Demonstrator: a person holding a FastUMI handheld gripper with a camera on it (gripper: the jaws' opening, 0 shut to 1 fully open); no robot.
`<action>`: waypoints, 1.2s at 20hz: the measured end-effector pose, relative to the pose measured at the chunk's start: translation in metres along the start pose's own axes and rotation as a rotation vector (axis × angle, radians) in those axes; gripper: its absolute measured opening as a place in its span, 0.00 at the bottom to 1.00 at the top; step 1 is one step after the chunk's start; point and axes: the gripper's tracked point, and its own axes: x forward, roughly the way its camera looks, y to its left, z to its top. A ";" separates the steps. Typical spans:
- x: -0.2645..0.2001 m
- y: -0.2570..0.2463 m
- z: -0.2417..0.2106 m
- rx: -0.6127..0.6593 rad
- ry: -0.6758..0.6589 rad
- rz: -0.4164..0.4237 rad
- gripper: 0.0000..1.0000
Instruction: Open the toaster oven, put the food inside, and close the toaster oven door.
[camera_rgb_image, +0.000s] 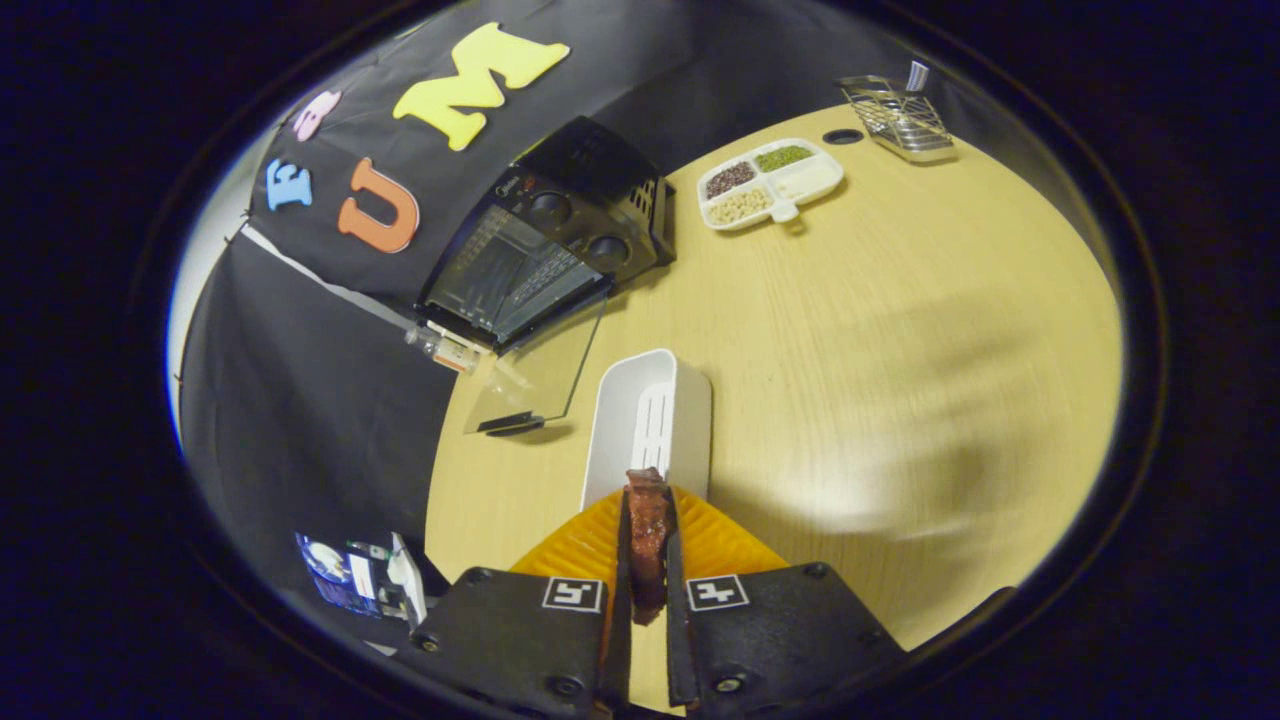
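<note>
My gripper (647, 520) is shut on a dark reddish-brown piece of food (647, 535), a flat strip standing on edge between the two fingers. Just ahead of the fingertips lies a white rectangular tray (640, 425) with a slotted bottom. Beyond the tray, to the left, the black toaster oven (560, 225) stands at the table's edge against the booth wall. Its glass door (535, 375) hangs open, folded down toward me, and the wire rack inside shows.
A white divided dish (770, 183) with beans and grains in its compartments sits beyond the oven on the round wooden table (900, 350). A wire rack basket (898, 118) stands at the far edge. A small printed packet (360, 580) lies off the table near my left finger.
</note>
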 end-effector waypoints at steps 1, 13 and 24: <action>-0.003 0.003 0.004 0.001 -0.008 0.006 0.16; -0.004 0.120 0.043 0.158 -0.263 0.037 0.15; 0.150 0.203 0.070 0.633 -0.516 0.144 0.15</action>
